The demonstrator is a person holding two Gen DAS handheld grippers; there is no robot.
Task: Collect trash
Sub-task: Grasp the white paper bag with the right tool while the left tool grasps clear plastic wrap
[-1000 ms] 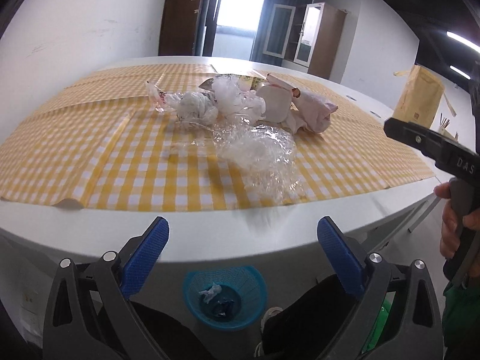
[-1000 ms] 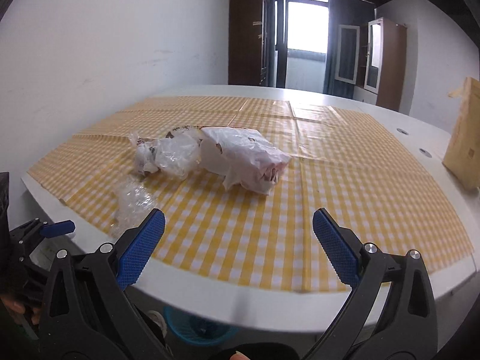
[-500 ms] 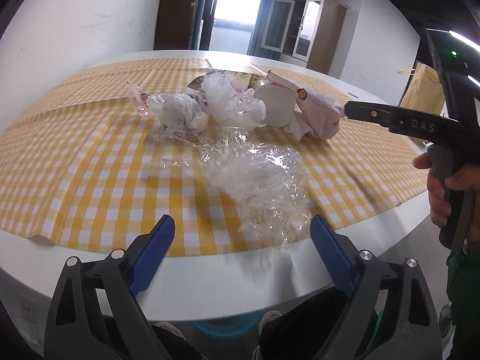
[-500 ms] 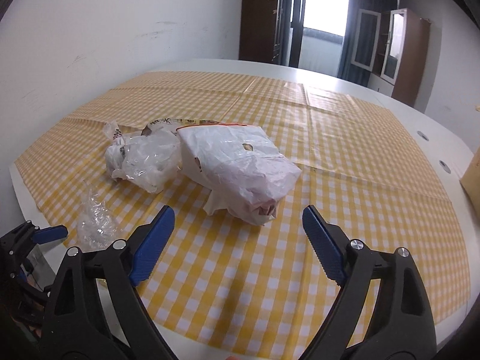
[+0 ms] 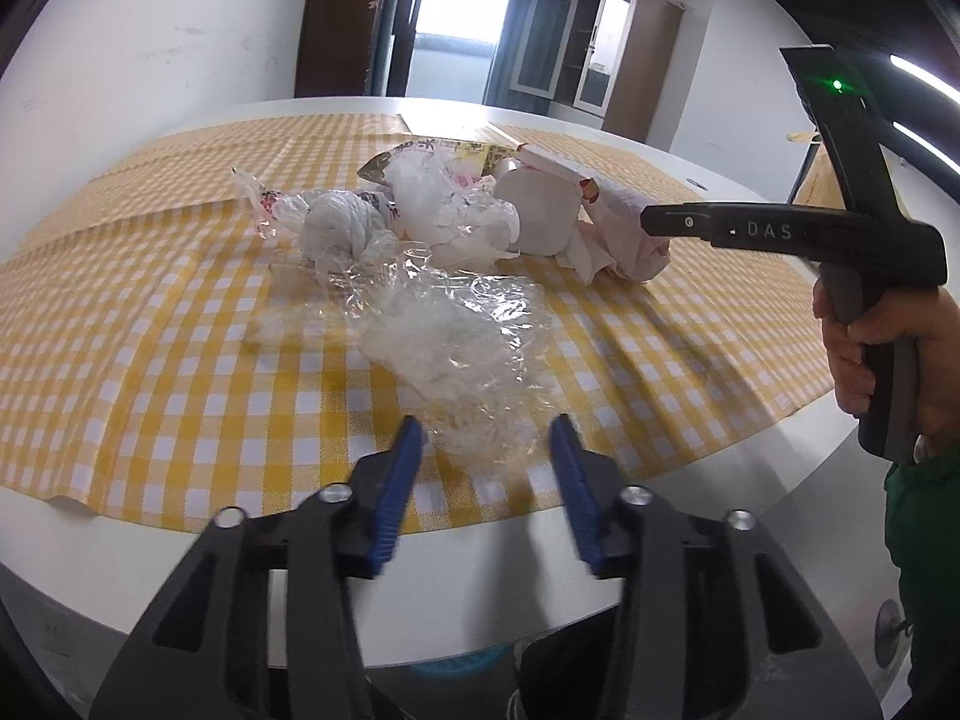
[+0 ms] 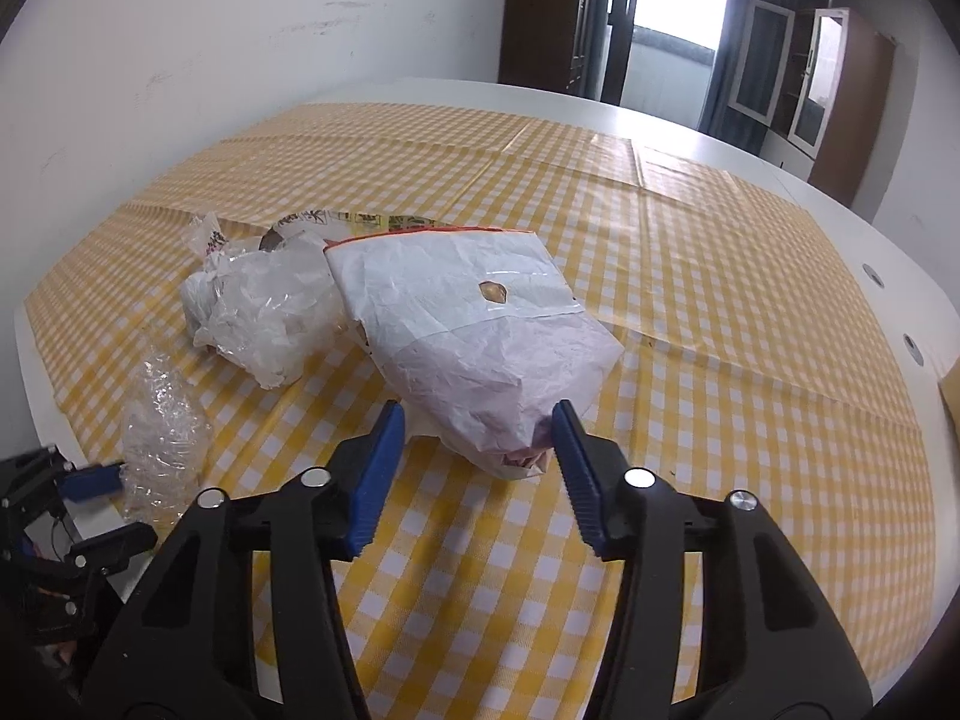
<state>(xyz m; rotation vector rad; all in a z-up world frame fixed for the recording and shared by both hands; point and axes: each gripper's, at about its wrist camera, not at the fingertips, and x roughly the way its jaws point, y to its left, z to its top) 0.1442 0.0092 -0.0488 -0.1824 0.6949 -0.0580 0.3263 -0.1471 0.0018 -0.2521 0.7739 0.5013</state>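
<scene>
Low in the left wrist view, the left claw [image 5: 485,441] is closing around the near end of the clear wrap [image 5: 456,348]; its blue pads are not yet pressing the film. The right claw [image 6: 477,435] is closing too, with the tip of the crumpled white bag [image 6: 474,336] between its pads (the right pad seems to touch the paper, though I cannot tell for sure). All the trash lies mid-frame on the checked cloth [image 6: 720,312] over the white counter [image 5: 510,546], with a knotted plastic bag [image 6: 264,306] just left of the white one.
</scene>
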